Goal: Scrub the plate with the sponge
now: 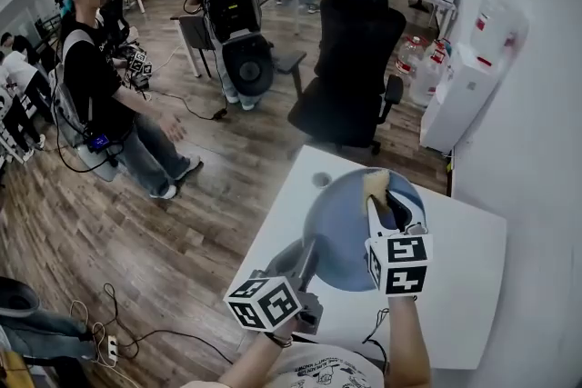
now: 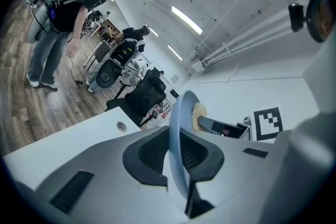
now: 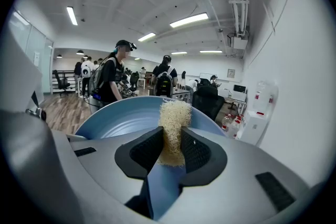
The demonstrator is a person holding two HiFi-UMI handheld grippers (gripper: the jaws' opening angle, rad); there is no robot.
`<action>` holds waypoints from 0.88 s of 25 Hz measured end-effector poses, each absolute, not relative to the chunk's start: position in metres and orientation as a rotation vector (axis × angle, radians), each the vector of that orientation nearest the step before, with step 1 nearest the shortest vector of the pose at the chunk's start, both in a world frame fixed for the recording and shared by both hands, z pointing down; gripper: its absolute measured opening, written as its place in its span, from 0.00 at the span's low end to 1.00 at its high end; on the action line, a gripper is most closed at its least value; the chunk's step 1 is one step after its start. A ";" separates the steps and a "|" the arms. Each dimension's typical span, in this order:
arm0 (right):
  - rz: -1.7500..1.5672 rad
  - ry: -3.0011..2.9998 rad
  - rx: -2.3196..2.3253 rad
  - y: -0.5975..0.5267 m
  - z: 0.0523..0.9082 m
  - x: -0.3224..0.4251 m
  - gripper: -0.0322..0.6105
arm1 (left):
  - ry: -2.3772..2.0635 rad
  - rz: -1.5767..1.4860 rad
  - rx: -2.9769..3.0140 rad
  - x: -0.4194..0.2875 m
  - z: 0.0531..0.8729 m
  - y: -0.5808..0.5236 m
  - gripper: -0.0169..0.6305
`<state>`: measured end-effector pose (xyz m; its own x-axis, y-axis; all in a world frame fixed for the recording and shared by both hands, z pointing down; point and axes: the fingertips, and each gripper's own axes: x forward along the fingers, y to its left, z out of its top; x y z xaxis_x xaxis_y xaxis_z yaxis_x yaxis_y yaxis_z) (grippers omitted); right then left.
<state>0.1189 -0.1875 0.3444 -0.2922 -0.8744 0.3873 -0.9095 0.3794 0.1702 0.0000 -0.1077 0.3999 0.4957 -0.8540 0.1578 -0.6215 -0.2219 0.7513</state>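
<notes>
A round blue plate [image 1: 338, 236] is held tilted over the white table [image 1: 464, 286]. My left gripper [image 1: 306, 266] is shut on the plate's near rim; in the left gripper view the rim [image 2: 176, 134] runs edge-on between the pads of my left gripper [image 2: 176, 157]. My right gripper [image 1: 378, 197] is shut on a pale yellow fibrous sponge [image 1: 372, 183], which rests against the plate's far upper part. In the right gripper view the sponge [image 3: 174, 126] stands upright between the pads of my right gripper [image 3: 171, 152], with the plate's face [image 3: 118, 119] behind it.
A black office chair [image 1: 355, 59] stands just beyond the table's far edge. A white water dispenser [image 1: 468, 77] is at the right wall. A person [image 1: 100, 86] stands on the wood floor at left. A cable hole [image 1: 320, 180] is near the table's far corner.
</notes>
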 end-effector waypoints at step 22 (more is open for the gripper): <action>0.208 -2.112 1.567 -0.182 0.369 0.153 0.21 | -1.231 -0.460 1.874 -0.031 0.399 -0.117 0.09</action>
